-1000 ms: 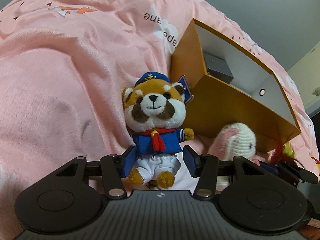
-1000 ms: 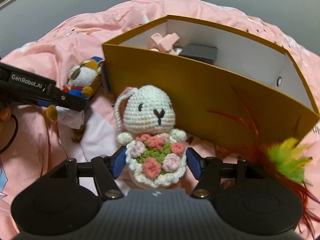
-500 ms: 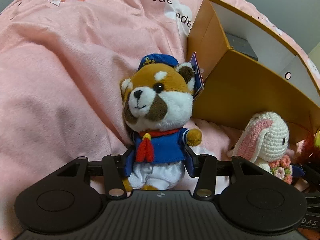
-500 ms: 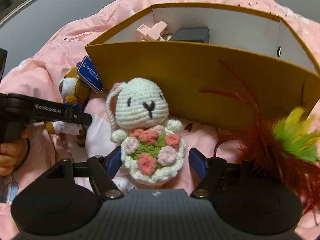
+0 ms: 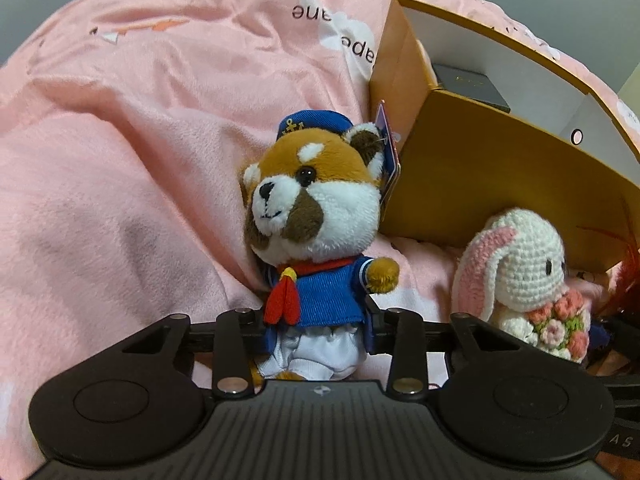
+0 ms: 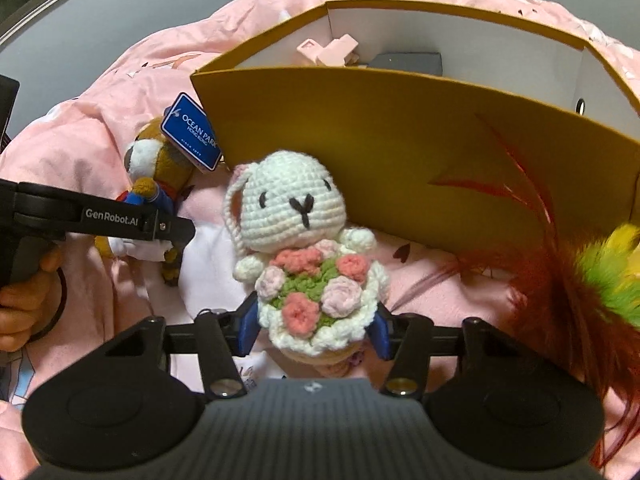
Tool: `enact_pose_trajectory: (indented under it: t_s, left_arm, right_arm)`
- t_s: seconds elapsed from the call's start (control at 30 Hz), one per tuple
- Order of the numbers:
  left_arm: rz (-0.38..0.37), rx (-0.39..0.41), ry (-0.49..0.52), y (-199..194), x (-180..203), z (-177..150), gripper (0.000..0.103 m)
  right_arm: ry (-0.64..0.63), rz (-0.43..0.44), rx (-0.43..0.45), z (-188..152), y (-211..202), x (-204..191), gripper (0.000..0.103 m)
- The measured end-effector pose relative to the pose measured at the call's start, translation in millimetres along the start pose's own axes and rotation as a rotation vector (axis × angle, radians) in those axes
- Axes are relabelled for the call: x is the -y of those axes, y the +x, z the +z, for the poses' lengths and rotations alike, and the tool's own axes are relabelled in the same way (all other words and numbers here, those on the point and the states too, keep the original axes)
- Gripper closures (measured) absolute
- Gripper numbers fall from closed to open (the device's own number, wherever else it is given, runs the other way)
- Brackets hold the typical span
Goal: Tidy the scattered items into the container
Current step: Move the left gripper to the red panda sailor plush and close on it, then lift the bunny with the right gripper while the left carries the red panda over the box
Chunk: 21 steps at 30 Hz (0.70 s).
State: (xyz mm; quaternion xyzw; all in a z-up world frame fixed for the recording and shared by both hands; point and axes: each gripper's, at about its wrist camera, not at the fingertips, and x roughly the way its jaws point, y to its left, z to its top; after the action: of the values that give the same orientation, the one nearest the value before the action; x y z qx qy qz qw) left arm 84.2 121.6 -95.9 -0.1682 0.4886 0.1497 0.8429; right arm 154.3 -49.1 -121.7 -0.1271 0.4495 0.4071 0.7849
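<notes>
Your left hand-held gripper (image 5: 318,332) is closing on the sailor plush (image 5: 316,240), its pads already pinching the blue jacket at the waist. The plush stands upright just left of the yellow box (image 6: 400,140), leaning on the pink blanket (image 5: 120,160). Your right hand-held gripper (image 6: 316,328) is closing round the crochet bunny (image 6: 296,216), which stands upright against the box's front wall; its pads touch the bouquet. Both toys go up and over that wall.
</notes>
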Motion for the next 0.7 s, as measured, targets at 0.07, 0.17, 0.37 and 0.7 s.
enact_pose_trajectory:
  t_s: [0.07,0.17,0.37,0.7]
  left_arm:
    - [0.009,0.019,0.016,-7,4,-2,0.060]
    - [0.011,0.053,0.038,-22,10,-6,0.060]
    - [-0.034,0.115,0.045,-52,18,-7,0.060]
    - [-0.097,0.204,0.096,-88,38,-2,0.061]
  right_arm:
    - [-0.006,0.000,0.013,0,-5,-1,0.048]
    - [-0.010,0.008,0.033,2,-14,-3,0.049]
    - [-0.001,0.025,0.106,9,-42,-4,0.051]
    - [0.050,0.052,0.206,24,-88,-1,0.052]
